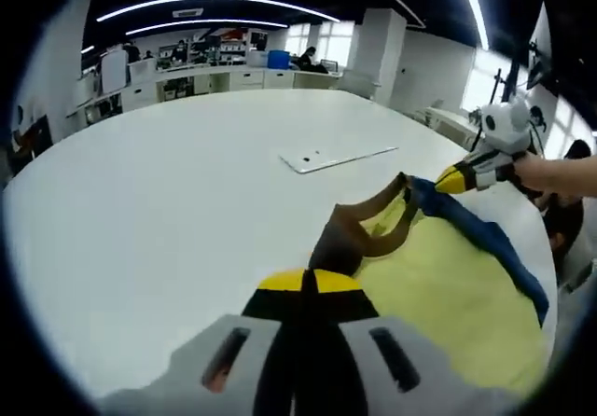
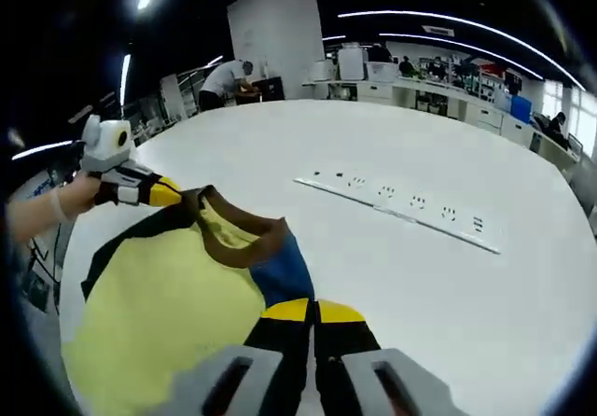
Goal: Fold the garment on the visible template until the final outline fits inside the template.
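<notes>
I have both claws, left gripper (image 1: 306,284) and right gripper (image 2: 312,312), pinching the garment (image 1: 438,285) by its collar; uneven tension risks slipping.

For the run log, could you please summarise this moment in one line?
left gripper: shut on yellow cloth garment | right gripper: shut on garment | round white table: garment held at collar

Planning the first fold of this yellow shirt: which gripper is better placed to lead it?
Neither clearly. The left gripper is shut on the shirt at its brown collar, the right gripper on its blue shoulder; moving both together seems best.
</notes>
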Tool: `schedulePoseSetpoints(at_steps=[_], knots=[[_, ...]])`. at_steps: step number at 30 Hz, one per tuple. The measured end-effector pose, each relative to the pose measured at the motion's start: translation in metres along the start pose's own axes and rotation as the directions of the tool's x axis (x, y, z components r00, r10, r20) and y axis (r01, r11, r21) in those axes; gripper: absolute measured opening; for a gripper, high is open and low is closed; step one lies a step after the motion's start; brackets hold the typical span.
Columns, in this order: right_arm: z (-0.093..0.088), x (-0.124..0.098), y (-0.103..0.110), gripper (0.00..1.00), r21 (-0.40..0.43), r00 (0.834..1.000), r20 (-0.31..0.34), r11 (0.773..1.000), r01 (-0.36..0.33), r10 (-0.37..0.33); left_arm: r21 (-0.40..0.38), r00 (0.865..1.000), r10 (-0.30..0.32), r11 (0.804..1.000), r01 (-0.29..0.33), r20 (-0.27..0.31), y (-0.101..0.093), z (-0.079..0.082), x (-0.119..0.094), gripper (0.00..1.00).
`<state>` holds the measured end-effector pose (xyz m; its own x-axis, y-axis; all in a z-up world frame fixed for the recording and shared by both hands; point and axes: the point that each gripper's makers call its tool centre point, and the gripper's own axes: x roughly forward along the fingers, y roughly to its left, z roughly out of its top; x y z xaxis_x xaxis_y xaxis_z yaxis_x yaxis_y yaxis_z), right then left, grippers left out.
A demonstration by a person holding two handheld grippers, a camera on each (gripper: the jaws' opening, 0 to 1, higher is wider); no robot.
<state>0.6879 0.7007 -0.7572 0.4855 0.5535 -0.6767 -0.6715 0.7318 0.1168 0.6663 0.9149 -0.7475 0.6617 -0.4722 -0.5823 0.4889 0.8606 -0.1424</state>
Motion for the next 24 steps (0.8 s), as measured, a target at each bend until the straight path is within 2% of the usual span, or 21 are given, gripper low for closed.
schedulePoseSetpoints(at_steps=[4, 12, 15, 19, 20, 22, 24], knots=[[0.004, 0.006, -0.004, 0.00, 0.009, 1.000, 0.013, 1.000, 0.003, -0.004, -0.007, 1.000, 0.021, 1.000, -0.021, -0.009, 0.007, -0.002, 0.004, 0.00], [0.000, 0.010, -0.007, 0.00, 0.018, 1.000, -0.007, 1.000, 0.004, -0.004, -0.015, 0.999, 0.034, 0.999, -0.034, -0.020, 0.013, -0.009, 0.012, 0.00], [0.000, 0.009, -0.006, 0.00, 0.018, 1.000, -0.006, 1.000, 0.004, -0.004, -0.006, 0.999, 0.030, 1.000, -0.030, -0.012, 0.013, -0.007, 0.014, 0.00], [0.001, 0.007, -0.003, 0.00, -0.023, 1.000, 0.002, 1.000, 0.007, -0.007, 0.024, 1.000, 0.020, 1.000, -0.020, 0.005, 0.010, -0.003, 0.009, 0.00], [0.004, 0.004, -0.002, 0.00, -0.023, 1.000, 0.021, 1.000, 0.000, 0.000, 0.027, 1.000, 0.018, 0.999, -0.018, 0.011, 0.010, -0.002, 0.008, 0.01], [0.007, 0.002, 0.000, 0.07, 0.007, 0.999, 0.041, 1.000, -0.010, 0.009, 0.028, 1.000, 0.015, 0.999, -0.016, 0.019, 0.010, 0.000, 0.006, 0.11], [0.009, -0.002, 0.002, 0.16, 0.005, 0.998, 0.057, 1.000, -0.015, 0.015, 0.069, 0.999, 0.024, 0.997, -0.026, 0.031, 0.011, 0.004, 0.003, 0.22]])
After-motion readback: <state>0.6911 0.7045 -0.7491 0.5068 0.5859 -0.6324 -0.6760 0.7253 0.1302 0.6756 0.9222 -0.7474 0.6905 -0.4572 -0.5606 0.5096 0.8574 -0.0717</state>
